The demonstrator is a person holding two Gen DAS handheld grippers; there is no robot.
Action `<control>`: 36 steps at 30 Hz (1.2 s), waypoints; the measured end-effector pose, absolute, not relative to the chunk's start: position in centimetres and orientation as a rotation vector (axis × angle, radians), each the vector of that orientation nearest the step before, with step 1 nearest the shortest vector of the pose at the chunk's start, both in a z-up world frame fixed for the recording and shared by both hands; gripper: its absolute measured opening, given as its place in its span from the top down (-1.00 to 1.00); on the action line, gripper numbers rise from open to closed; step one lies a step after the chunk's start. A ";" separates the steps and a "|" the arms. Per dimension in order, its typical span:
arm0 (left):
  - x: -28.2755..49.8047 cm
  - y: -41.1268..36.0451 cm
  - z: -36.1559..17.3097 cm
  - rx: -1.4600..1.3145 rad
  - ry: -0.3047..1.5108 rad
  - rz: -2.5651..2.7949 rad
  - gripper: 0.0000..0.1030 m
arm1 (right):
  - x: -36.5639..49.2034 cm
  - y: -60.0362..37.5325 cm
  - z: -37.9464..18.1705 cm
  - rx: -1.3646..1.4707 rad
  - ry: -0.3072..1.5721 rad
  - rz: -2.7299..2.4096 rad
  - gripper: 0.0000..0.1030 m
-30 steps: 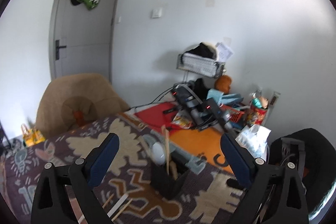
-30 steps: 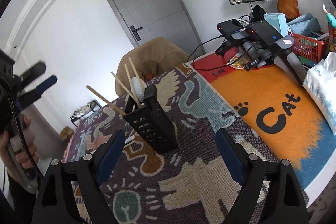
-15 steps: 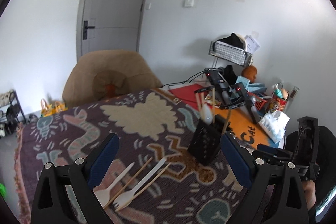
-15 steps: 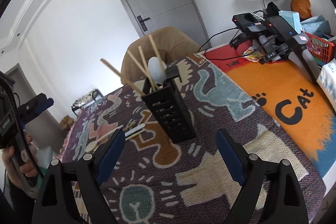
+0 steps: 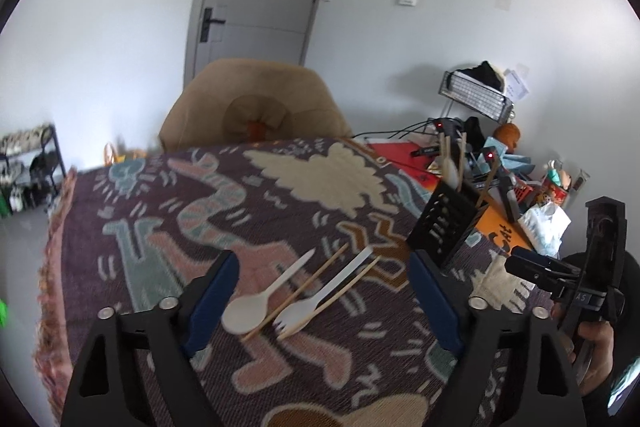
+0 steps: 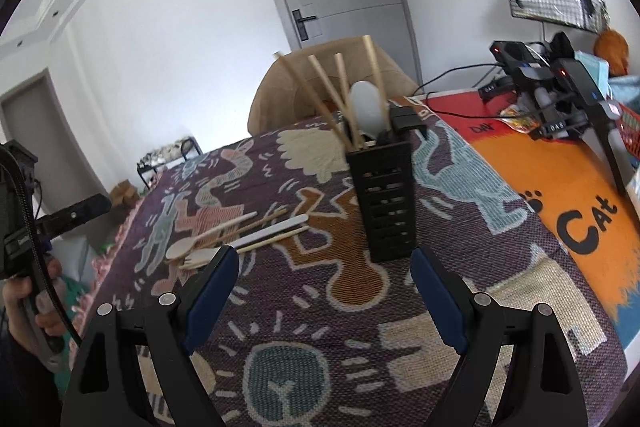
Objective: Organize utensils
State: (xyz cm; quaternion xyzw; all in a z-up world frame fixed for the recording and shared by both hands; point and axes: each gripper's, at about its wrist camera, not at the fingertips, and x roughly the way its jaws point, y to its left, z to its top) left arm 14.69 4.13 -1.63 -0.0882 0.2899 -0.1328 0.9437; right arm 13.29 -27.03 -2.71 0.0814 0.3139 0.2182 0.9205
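Observation:
A white spoon (image 5: 256,303), a white fork (image 5: 316,301) and two wooden chopsticks (image 5: 304,291) lie loose on the patterned cloth, just ahead of my left gripper (image 5: 323,267). Its jaws are closing, with the utensils lying in the gap between the fingers and no pad touching them. The black slotted holder (image 5: 448,223) stands to their right with several chopsticks and a white spoon in it. In the right wrist view the holder (image 6: 386,203) is straight ahead of my right gripper (image 6: 324,259), which is open and holds nothing. The loose spoon (image 6: 188,247) and fork (image 6: 204,257) show at the left there.
The cloth-covered table (image 6: 304,311) ends at a fringed left edge (image 5: 52,267). An orange "Cat" mat (image 6: 568,195), black devices with cables (image 6: 560,99) and a tissue pack (image 5: 544,227) crowd the right side. A tan chair (image 5: 256,107) stands behind the table.
The left gripper swung left and dropped, so the loose utensils now lie between its fingers, and its jaws narrowed. The right gripper shifted until the holder stands ahead of its middle.

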 end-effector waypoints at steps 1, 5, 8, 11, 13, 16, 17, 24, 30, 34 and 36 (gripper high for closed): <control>14.6 4.7 -2.1 -0.202 0.601 -0.268 -0.44 | 13.2 -26.8 -2.7 0.159 0.642 0.444 -0.69; 14.5 6.1 -3.9 -0.229 0.647 -0.244 -0.13 | 13.2 -26.1 -2.8 0.136 0.643 0.450 -0.68; 14.6 6.8 -5.4 -0.253 0.685 -0.233 0.05 | 13.3 -25.6 -3.0 0.123 0.646 0.453 -0.67; 14.8 7.1 -6.8 -0.254 0.717 -0.214 0.11 | 13.4 -25.1 -3.3 0.110 0.651 0.456 -0.66; 15.1 7.1 -7.8 -0.256 0.743 -0.212 0.20 | 13.5 -24.8 -3.5 0.101 0.656 0.460 -0.66; 15.7 7.1 -9.2 -0.252 0.780 -0.200 0.26 | 13.6 -24.4 -4.0 0.086 0.666 0.468 -0.64; 15.9 7.1 -9.7 -0.251 0.794 -0.193 0.26 | 13.7 -24.2 -4.1 0.078 0.668 0.469 -0.62; 17.5 7.3 -12.1 -0.256 0.862 -0.183 0.34 | 14.1 -23.3 -5.0 0.056 0.691 0.483 -0.60; 18.2 6.9 -12.9 -0.242 0.874 -0.186 0.50 | 14.1 -22.3 -5.0 0.031 0.696 0.499 -0.60; 18.0 7.2 -12.9 -0.261 0.877 -0.206 0.83 | 13.9 -20.8 -4.9 -0.006 0.697 0.525 -0.60; 17.4 7.1 -12.7 -0.253 0.862 -0.218 0.84 | 13.8 -20.0 -4.8 -0.030 0.695 0.539 -0.58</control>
